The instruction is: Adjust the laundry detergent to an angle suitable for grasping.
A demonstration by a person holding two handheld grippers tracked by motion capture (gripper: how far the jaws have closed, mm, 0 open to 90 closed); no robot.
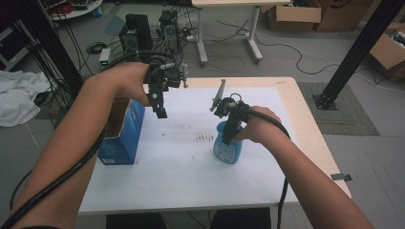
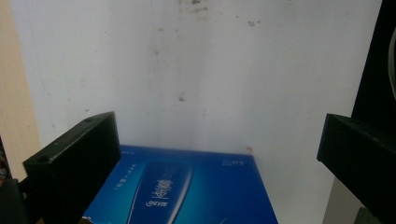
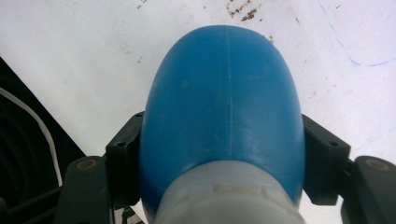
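Note:
A blue plastic bottle [image 1: 227, 151] with a pale cap stands on the white sheet [image 1: 191, 167], right of centre. My right gripper [image 1: 230, 137] is shut on it from above; in the right gripper view its jaws press both sides of the bottle [image 3: 224, 102] just under the cap. At the table's left edge stands a blue carton [image 1: 122, 140] with its top open. My left gripper [image 1: 160, 107] hangs in the air just right of the carton, jaws pointing down. The left gripper [image 2: 217, 149] is open wide and holds nothing, with the carton's printed face [image 2: 187, 191] below it.
The white sheet carries dark smudges [image 1: 203, 137] near its middle. A strip of black tape [image 1: 341, 177] lies by the wooden table's right edge. A black frame post [image 1: 356, 52], cardboard boxes [image 1: 391, 50] and floor cables [image 1: 267, 45] lie beyond the table.

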